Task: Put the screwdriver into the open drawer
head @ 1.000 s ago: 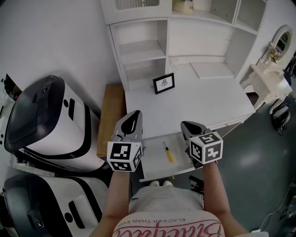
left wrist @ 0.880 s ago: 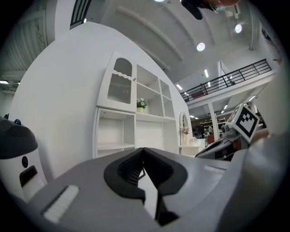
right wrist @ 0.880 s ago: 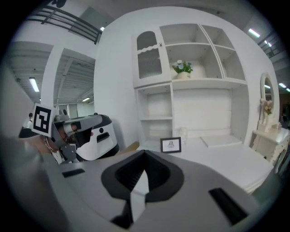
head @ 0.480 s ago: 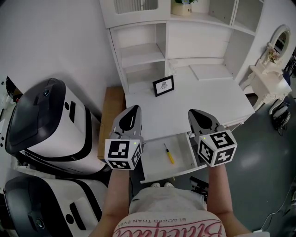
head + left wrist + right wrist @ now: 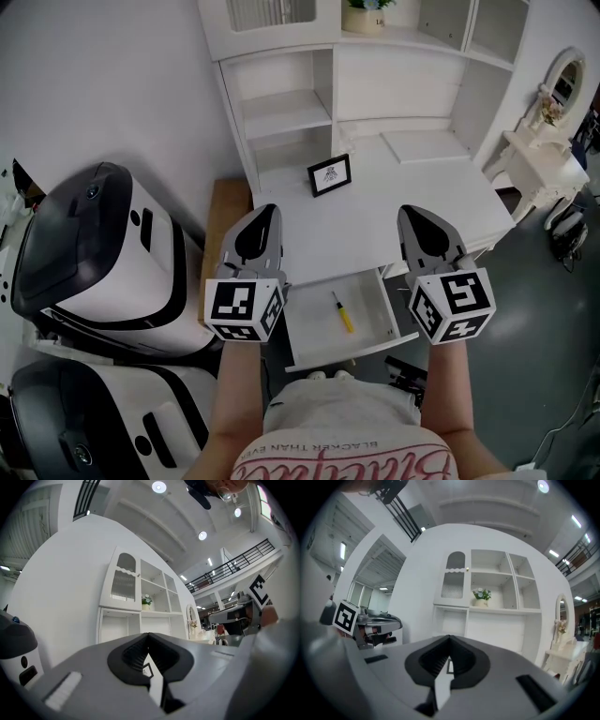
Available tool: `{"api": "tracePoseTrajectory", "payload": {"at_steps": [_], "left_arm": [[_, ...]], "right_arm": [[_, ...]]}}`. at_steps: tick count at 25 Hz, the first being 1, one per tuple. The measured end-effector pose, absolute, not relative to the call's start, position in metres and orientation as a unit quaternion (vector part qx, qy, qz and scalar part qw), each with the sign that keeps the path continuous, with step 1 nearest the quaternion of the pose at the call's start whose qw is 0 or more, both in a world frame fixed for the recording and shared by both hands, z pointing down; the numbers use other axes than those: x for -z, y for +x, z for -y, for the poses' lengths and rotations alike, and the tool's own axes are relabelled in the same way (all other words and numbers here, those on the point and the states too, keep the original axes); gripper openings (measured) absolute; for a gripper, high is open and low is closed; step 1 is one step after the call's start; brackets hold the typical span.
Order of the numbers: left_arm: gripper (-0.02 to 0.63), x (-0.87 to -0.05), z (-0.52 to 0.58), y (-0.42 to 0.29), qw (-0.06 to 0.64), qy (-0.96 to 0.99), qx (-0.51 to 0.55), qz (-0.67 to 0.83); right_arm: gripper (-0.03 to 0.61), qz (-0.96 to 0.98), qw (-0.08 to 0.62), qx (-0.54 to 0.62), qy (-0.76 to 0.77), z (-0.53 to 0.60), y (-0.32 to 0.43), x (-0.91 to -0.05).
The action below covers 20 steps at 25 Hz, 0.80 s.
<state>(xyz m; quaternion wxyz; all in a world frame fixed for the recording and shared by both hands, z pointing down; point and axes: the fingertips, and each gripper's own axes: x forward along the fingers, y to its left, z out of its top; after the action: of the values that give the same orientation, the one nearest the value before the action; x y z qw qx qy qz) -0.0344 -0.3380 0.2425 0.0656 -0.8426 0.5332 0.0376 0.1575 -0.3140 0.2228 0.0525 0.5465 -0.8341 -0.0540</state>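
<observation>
Grey floor spreads under the white furniture around us. Closest to us, our two arms reach forward, each ending in a marker cube. Our left gripper has its jaws pressed together with nothing between them. Our right gripper is likewise closed tight and empty. Both point about level toward the shelving ahead.

Between and below them the open drawer juts from the front of the desk. The yellow-handled screwdriver lies inside it near the middle, apart from both grippers.

To the left, a wooden board sits beside the desk, and past it we see two bulky white-and-black machines.

Beyond the drawer lies the white desk, with a small black picture frame standing toward its back left. Behind that rises the hutch with open shelves, a potted plant on an upper one. Far right stands a small white vanity with an oval mirror.
</observation>
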Motion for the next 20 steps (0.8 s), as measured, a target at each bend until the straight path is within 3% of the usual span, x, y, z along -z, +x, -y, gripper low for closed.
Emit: {"api": "tracePoseTrajectory", "payload": {"at_steps": [20], "left_arm": [[0.009, -0.213, 0.331, -0.038, 0.088, -0.840, -0.060, -0.532]], "right_arm": [[0.006, 0.830, 0.030, 0.063, 0.554, 0.304, 0.160, -0.206]]}}
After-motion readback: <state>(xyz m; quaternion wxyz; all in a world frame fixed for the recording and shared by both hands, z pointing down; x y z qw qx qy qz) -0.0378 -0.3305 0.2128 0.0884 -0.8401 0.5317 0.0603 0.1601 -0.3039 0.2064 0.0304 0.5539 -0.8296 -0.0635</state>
